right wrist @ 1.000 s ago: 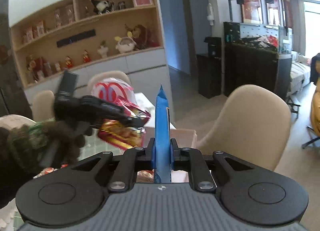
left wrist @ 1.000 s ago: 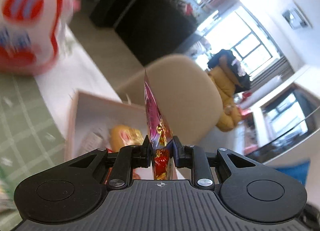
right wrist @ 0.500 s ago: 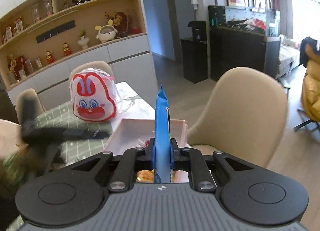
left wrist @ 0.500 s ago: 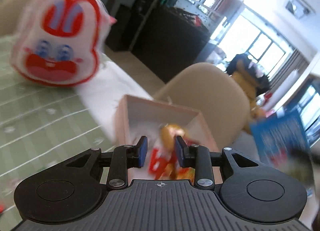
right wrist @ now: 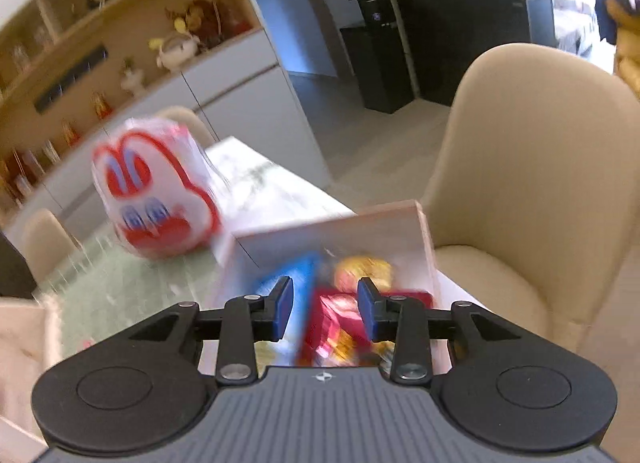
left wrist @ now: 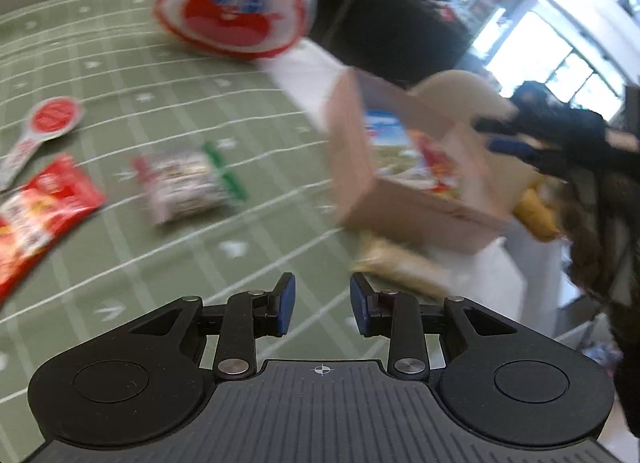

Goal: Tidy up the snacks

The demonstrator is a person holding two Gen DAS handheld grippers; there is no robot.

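**Both grippers empty; watch the packets left near the box**

Your left gripper [left wrist: 322, 305] sweeps low over the green cloth [left wrist: 120, 75]; a careless grab could knock the tan packet [left wrist: 400, 263] just ahead and right of its tips, or shove the pink box [left wrist: 352, 151] beyond it. Its jaws stand part open on nothing. Further ahead-left lie a striped packet [left wrist: 180, 187] and a red packet [left wrist: 40, 207].

Your right gripper [right wrist: 325, 305] has just been opening and is released over the box; the blue packet [right wrist: 296, 271] lies loose below its tips, among other snacks.
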